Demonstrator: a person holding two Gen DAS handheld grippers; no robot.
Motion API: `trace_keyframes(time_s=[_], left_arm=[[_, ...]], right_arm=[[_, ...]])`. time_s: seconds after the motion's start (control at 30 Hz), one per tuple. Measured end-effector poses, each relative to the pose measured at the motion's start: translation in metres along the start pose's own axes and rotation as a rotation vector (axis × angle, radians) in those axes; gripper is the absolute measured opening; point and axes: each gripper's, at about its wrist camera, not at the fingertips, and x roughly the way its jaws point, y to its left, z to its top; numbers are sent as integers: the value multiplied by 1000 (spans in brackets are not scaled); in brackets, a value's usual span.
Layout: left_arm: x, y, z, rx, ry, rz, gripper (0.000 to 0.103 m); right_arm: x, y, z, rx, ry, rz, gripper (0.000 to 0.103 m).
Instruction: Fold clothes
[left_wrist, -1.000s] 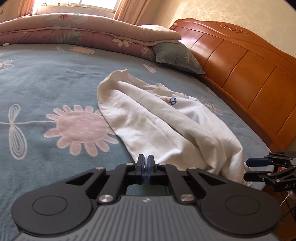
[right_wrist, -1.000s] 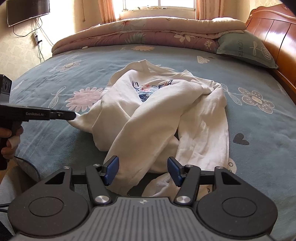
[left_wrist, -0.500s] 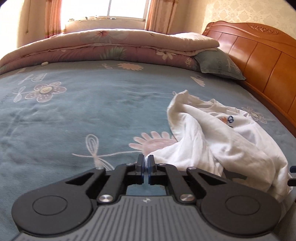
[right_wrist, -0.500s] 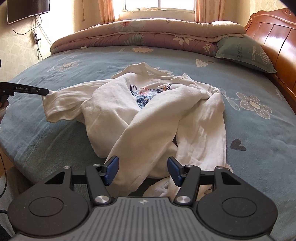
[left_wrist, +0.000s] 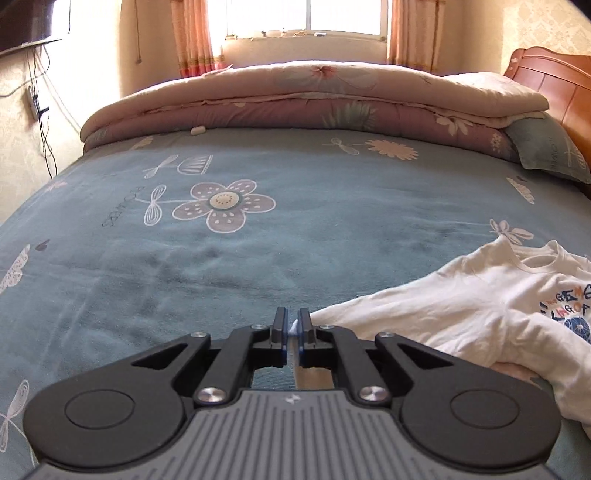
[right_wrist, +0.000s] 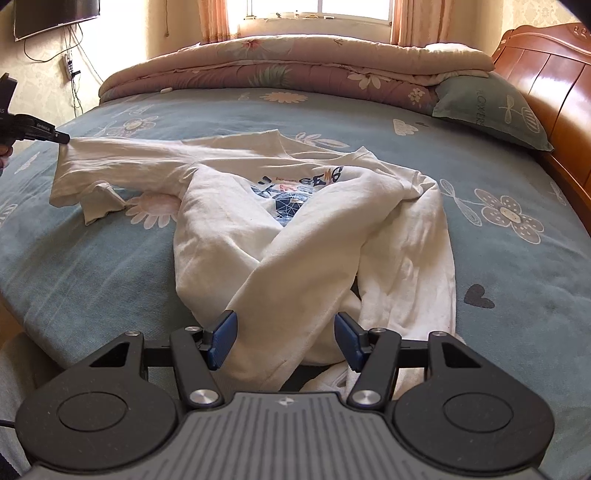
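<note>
White sweatshirt (right_wrist: 314, 236) reads "GEM"; pillow (right_wrist: 487, 107) reads "FLOWERS".

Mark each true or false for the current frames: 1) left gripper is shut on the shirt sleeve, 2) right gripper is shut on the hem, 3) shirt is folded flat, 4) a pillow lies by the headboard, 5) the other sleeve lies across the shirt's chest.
1) The left gripper is shut on the shirt sleeve. True; the sleeve is stretched out sideways.
2) The right gripper is shut on the hem. False; its jaws stand wide open over the near end of the other sleeve.
3) The shirt is folded flat. False; it is rumpled and unfolded.
4) A pillow lies by the headboard. True.
5) The other sleeve lies across the chest. True.
</note>
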Motion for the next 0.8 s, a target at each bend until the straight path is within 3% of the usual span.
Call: trace_keyframes(time_s=[0.1,0.2,0.27,0.37,0.63,0.8], left_arm=[[7,7,-1,-47,2,6,8],[5,11,-10,-77,8,-32,15],[0,12,-21,-89,16,-56,34],[8,21,-43,-230,66,-130,56],[31,48,-102,-610,203,-325,60],[42,42,-99,-702,176,-411,64]], right_arm=[[0,2,2,-6,-2,2,67],[0,4,3,-14,-2,1,68],[0,4,3,-14,-1,1,68],[2,5,4,-14,0,10,68],[11,16,5,-31,7,43,69],[8,14,2,-25,7,34,71]])
